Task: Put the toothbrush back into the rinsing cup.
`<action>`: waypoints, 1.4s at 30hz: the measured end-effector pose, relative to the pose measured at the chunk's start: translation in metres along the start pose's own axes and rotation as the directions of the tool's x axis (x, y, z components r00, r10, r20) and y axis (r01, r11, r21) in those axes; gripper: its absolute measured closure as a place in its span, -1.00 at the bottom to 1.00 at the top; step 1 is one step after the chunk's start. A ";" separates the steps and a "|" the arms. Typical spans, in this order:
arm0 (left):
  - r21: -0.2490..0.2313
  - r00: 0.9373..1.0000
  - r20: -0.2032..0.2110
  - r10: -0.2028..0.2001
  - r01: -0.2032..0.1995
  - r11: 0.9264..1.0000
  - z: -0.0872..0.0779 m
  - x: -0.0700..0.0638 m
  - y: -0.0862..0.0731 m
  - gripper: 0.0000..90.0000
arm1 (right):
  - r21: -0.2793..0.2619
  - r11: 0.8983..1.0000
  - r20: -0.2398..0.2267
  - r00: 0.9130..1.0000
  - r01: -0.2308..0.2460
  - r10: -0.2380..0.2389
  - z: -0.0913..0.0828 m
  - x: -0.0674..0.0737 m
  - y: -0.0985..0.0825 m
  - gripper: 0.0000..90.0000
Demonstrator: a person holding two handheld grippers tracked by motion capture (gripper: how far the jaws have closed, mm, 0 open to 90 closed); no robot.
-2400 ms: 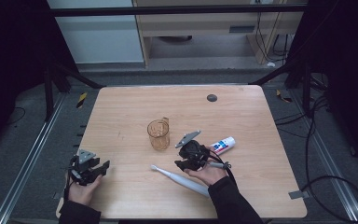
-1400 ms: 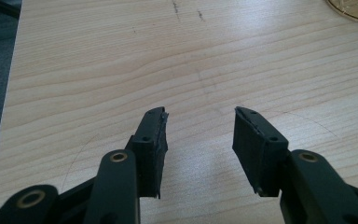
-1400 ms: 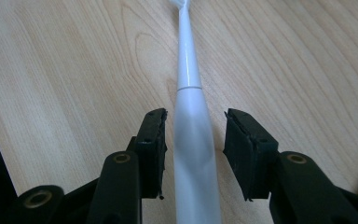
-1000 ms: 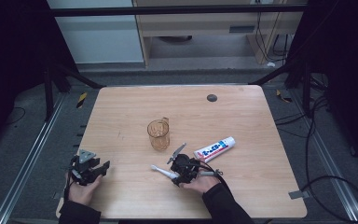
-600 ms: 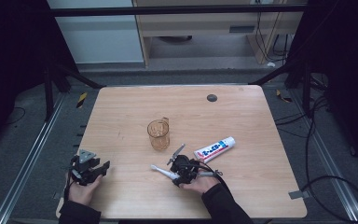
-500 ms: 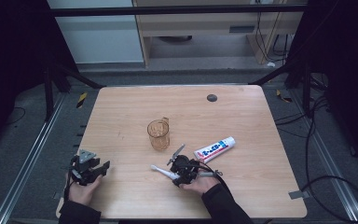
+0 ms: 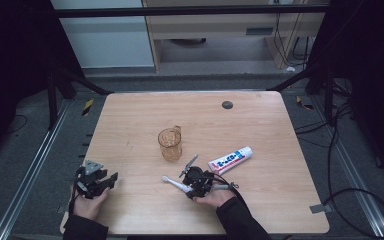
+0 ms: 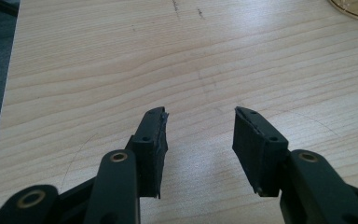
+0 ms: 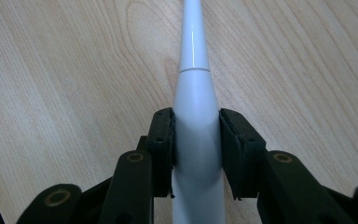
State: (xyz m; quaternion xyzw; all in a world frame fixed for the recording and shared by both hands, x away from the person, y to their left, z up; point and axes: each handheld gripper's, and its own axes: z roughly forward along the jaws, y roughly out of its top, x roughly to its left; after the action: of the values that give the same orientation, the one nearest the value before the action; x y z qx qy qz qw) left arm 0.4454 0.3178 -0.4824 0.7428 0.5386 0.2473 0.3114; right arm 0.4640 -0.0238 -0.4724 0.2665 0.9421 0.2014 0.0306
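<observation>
Both jaws of the right tool [image 9: 196,140] now clamp the toothbrush [image 9: 195,93].

A lab-style recording rig: a bare wooden table [image 7: 130,130] stands inside a black metal frame [image 7: 190,11], with aluminium rails [image 7: 25,185] at 9 o'clock, loose cables [image 7: 345,150] at 3 o'clock, and a beige bench [image 7: 220,27] at 12 o'clock.

slim white plastic electric toothbrush [image 9: 196,126] lying flat on the light wooden table [image 7: 130,125], near the front edge, head end poking out left. its thicker handle is pinched between the right gripper [image 9: 196,135] jaws.
</observation>
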 end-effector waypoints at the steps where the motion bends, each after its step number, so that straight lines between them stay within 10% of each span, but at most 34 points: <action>1: 0.001 1.000 -0.001 0.000 0.000 1.000 0.000 0.000 0.000 0.19 | 0.002 1.000 0.001 1.000 -0.004 0.004 0.000 0.000 0.000 0.47; 31: 0.001 1.000 -0.001 -0.002 0.002 1.000 0.000 0.000 0.000 0.20 | -0.126 0.991 0.011 0.999 -0.034 0.035 -0.029 -0.002 0.000 0.49; 42: -0.001 1.000 -0.002 -0.003 0.003 1.000 0.000 0.000 0.000 0.20 | -0.305 0.950 0.025 0.996 -0.074 0.085 -0.053 -0.009 -0.002 0.49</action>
State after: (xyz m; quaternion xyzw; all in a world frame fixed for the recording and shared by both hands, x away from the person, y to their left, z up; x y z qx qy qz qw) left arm 0.4456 0.3179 -0.4823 0.7417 0.5399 0.2478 0.3115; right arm 0.4619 -0.0487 -0.4253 0.3001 0.8877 0.3397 0.0807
